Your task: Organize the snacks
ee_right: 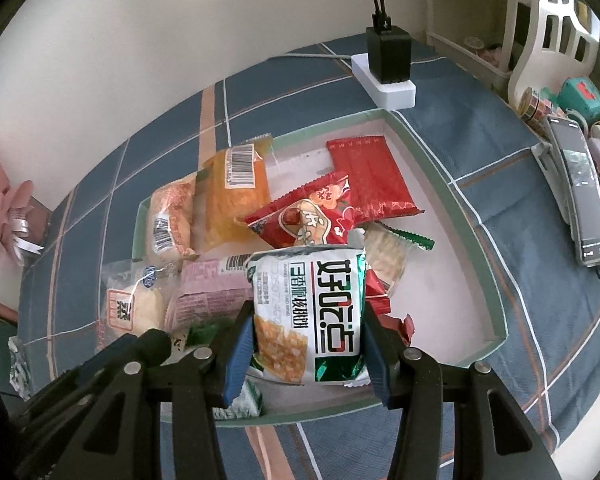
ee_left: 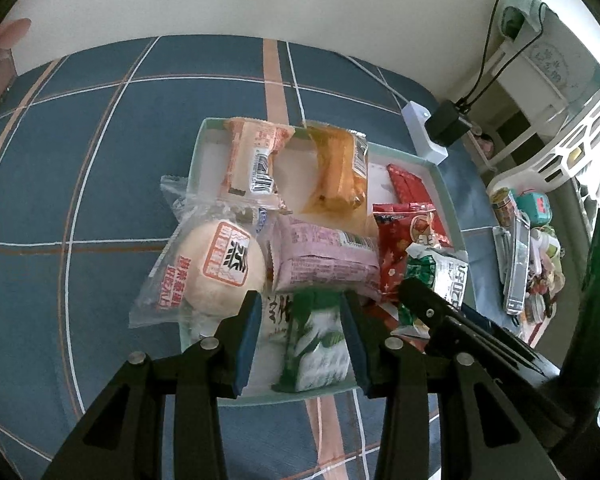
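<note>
My right fingers (ee_right: 306, 344) clamp the white cracker packet (ee_right: 312, 312) over the tray (ee_right: 480, 256); my left fingers (ee_left: 300, 340) clamp the green packet (ee_left: 320, 344).

large black characters "好吃点" run sideways down the white and green snack packet (ee_right: 312, 316), with smaller print beside them too fine to read. left of that packet, the clear-wrapped round bun (ee_right: 134, 306) carries an orange label with "蒸". barcodes on other wrappers are unreadable.
</note>
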Tool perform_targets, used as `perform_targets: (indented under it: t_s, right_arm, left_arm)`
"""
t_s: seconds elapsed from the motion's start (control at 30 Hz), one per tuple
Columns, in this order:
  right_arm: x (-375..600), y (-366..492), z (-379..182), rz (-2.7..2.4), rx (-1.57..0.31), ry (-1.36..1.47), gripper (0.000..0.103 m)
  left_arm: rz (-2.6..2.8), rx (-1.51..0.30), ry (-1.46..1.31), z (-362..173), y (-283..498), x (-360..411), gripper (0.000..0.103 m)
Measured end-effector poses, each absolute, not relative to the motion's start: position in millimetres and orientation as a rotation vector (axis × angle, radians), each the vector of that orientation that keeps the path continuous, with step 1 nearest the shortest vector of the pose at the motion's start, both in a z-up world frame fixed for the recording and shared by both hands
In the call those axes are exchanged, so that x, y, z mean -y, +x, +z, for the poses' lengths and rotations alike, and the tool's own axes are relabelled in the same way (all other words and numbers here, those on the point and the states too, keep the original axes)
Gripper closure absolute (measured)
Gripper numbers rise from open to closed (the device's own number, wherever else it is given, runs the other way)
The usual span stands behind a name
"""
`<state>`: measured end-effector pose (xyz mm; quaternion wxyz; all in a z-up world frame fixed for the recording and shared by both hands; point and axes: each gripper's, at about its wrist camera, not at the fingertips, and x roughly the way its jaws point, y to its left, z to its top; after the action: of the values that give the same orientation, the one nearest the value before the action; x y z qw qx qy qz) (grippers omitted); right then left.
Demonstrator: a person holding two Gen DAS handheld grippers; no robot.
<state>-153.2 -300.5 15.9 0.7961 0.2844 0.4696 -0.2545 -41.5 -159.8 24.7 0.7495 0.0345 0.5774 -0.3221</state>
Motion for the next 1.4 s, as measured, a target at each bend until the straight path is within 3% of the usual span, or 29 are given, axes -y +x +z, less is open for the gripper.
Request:
perform_targets:
  t_s: [0.17, 0.33, 0.57, 0.77, 0.9, 1.0, 1.03, 1.13, 1.4]
  right_arm:
    - [299.1, -153.0, 15.3, -0.542, -1.017, 0.608, 0.049]
    - [299.2, -155.2, 14.2, -0.542, -1.022, 0.619, 0.037]
    - [295.6, -159.3, 17.8, -0.536, -1.016, 0.616, 0.034]
    - [285.8, -162.4, 25.7, -0.531, -0.999, 0.597, 0.032]
    - [268.5, -162.8, 32.1, -0.490, -0.982, 0.553, 0.025]
    - [252.4, -163.1, 34.1, -0.470, -0.977, 0.522, 0.016]
    - [244.7, -163.0, 34.8, -0.454, -0.975, 0.509, 0.015]
    - [228.9, -164.4, 35.7, -0.431, -0.960, 0.496, 0.000]
    - [202.8, -170.5, 36.8, -0.411, -0.962, 0.451, 0.000]
  left_arm:
    - [-0.704, -1.264, 0.070, 28.1, -42.3, 156.2, 0.057]
    - [-0.668, -1.267, 0.069, 31.5, -43.8, 146.7, 0.051]
    - [-0.625, -1.259, 0.043, 36.9, -46.7, 127.5, 0.049]
    - [-0.539, -1.191, 0.060, 46.1, -46.5, 101.0, 0.037]
    - [-0.414, -1.125, 0.124, 47.9, -42.9, 75.8, 0.015]
    - [-0.337, -1.084, 0.180, 48.2, -42.4, 56.8, 0.007]
    - [-0.322, -1.072, 0.199, 48.6, -43.0, 52.6, 0.007]
    - [-0.293, -1.047, 0.245, 48.9, -45.5, 39.7, 0.007]
    - [-0.267, -1.037, 0.223, 53.9, -54.5, 15.0, 0.007]
